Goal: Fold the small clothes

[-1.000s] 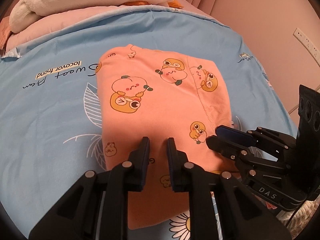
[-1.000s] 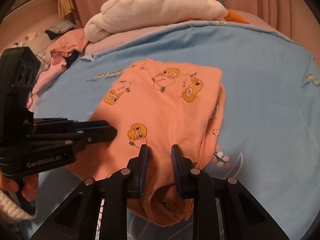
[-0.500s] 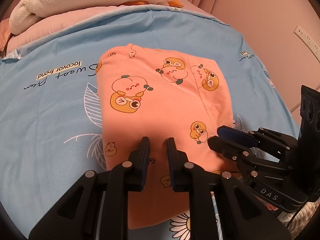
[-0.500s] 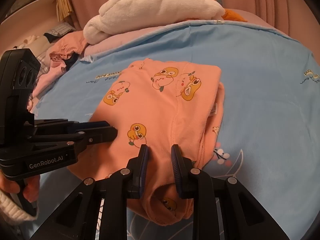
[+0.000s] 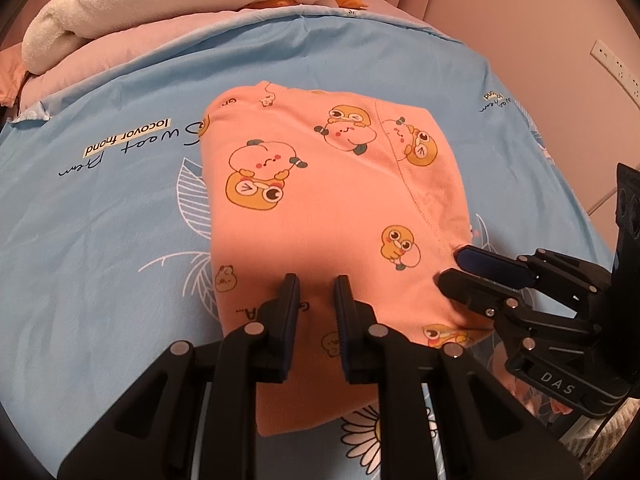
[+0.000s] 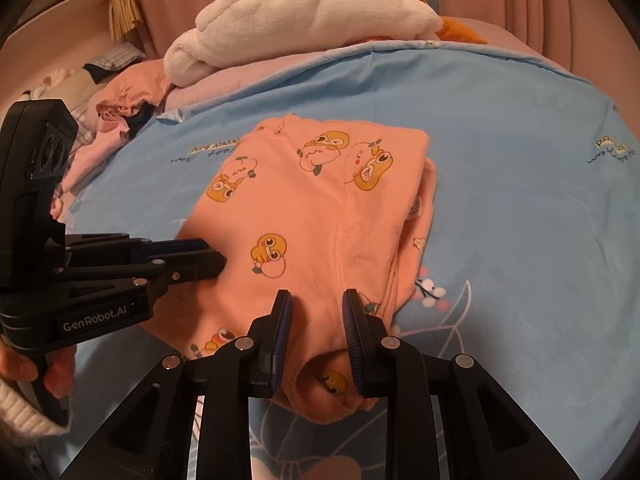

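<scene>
We see a fluffy white plush blanket [image 6: 316, 12] heaped at top of frame, and crumpled clothes [image 6: 116, 120] upper left. The folded peach cotton garment with cartoon prints [image 5: 320, 208] lies mid-frame on the light-blue printed bed sheet [image 5: 100, 240]. Left gripper [image 5: 316, 300] and right gripper [image 6: 316, 316] each clench its near edge, jaws narrow.

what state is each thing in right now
garment: folded, lying on the sheet, near edge bunched up between both grippers
left gripper: shut on garment's near edge
right gripper: shut on a raised fold of garment
sheet: spread flat
white blanket: heaped at the far end
clothes pile: crumpled, unfolded
</scene>
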